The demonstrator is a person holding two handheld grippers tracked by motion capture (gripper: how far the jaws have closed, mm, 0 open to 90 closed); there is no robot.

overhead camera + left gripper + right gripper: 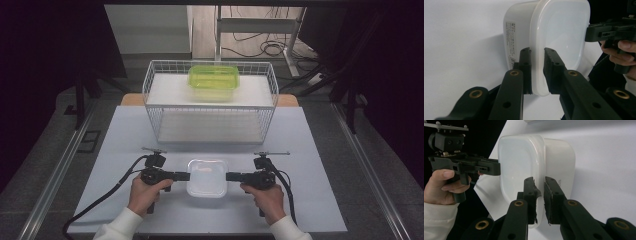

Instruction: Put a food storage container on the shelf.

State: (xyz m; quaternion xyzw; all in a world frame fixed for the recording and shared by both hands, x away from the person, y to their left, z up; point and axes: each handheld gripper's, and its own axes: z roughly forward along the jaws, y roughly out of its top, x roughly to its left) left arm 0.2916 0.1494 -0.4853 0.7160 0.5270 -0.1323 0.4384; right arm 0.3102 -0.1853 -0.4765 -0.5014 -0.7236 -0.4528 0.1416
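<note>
White table [125, 130] bearing a wire basket [150, 82] at its far side, with a green lidded box [213, 80] on the basket's upper shelf. White lidded container [207, 177] at the near centre. Left gripper [184, 176] and right gripper [231, 176]: jaws nearly closed, clamping the container's lid rim from opposite sides.

Both forearms came in from the near edge, each hand wrapped round its handle, the left gripper [186, 176] and the right gripper [230, 176] held level and pointing at each other, each with its jaws clamped on the rim of the white lidded container [207, 176] between them.
</note>
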